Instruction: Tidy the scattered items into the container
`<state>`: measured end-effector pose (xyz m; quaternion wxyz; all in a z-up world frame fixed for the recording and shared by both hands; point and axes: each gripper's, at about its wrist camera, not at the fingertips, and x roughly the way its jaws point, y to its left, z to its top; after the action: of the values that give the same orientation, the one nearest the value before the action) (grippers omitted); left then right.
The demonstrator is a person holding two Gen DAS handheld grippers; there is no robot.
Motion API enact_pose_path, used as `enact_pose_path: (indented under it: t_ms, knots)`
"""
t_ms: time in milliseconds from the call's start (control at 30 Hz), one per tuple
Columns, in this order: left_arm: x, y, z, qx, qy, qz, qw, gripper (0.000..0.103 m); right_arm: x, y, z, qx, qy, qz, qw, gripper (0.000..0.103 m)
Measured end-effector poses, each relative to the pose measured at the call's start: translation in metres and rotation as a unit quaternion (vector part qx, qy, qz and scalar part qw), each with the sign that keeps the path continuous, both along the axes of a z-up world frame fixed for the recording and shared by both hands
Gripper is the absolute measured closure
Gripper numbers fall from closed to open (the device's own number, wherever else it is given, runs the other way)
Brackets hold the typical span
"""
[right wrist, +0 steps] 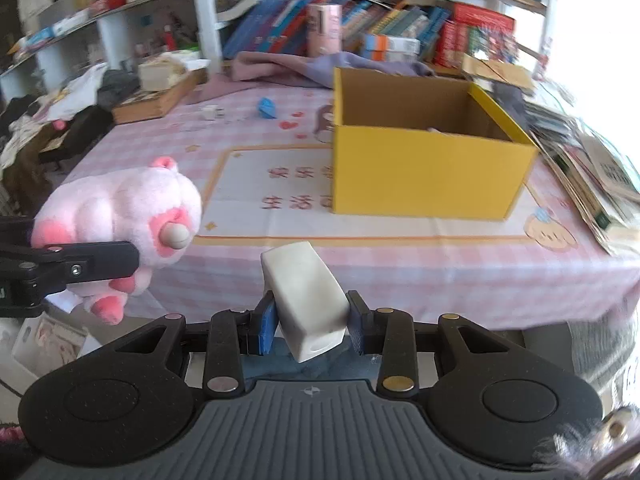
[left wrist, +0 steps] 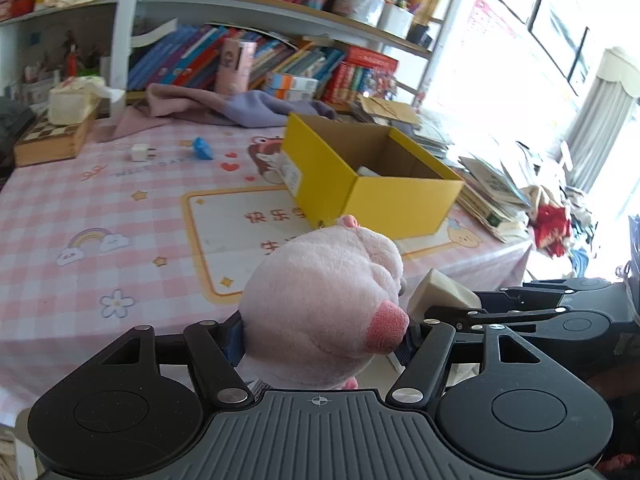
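1. Left gripper (left wrist: 322, 344): jaws partway apart, clamped on the pink plush toy (left wrist: 324, 300). Toy fills the gap between the blue pads and is held in the air over the near tabletop edge.
2. Right gripper (right wrist: 310, 326): jaws closer together, clamped on the white block (right wrist: 306, 296), also off the tabletop.
3. Block's long axis runs roughly along the fingers, tilted, far end up and toward the yellow box (right wrist: 424, 168); near end face has a small hole.
4. Plush points its snout toward the right gripper in the right wrist view; feet hang below the left finger.
5. Yellow box sits open on the pink checked tabletop (right wrist: 400, 264), ahead of both grippers; something pale lies inside.
6. Loose on the tabletop beyond: blue item (right wrist: 266, 107), small white cube (right wrist: 211, 112). Stacked books (right wrist: 592, 184) sit just beside the box's right side.
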<state>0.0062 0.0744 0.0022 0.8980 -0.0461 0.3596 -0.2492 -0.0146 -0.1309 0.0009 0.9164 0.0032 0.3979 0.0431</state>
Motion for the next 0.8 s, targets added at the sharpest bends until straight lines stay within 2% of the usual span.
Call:
enact_pose_path:
  t_ms: [467, 533, 600, 800]
  knots:
    - [0.013, -0.045, -0.003, 0.010, 0.010, -0.060, 0.9981, 0.035, -0.010, -0.038, -0.005, 0.001, 0.010, -0.053, 0.999, 0.074]
    - [0.016, -0.052, -0.003, 0.012, 0.010, -0.069, 0.9975, 0.035, -0.009, -0.044, -0.005, 0.002, 0.010, -0.058, 0.998, 0.077]
    - [0.018, -0.059, -0.003, 0.014, 0.008, -0.077, 0.9969, 0.035, -0.007, -0.050, -0.005, 0.007, 0.010, -0.061, 0.998, 0.102]
    - [0.023, -0.068, -0.001, 0.016, 0.001, -0.077, 0.9969, 0.035, -0.005, -0.078, 0.000, 0.030, -0.006, -0.103, 0.994, 0.102]
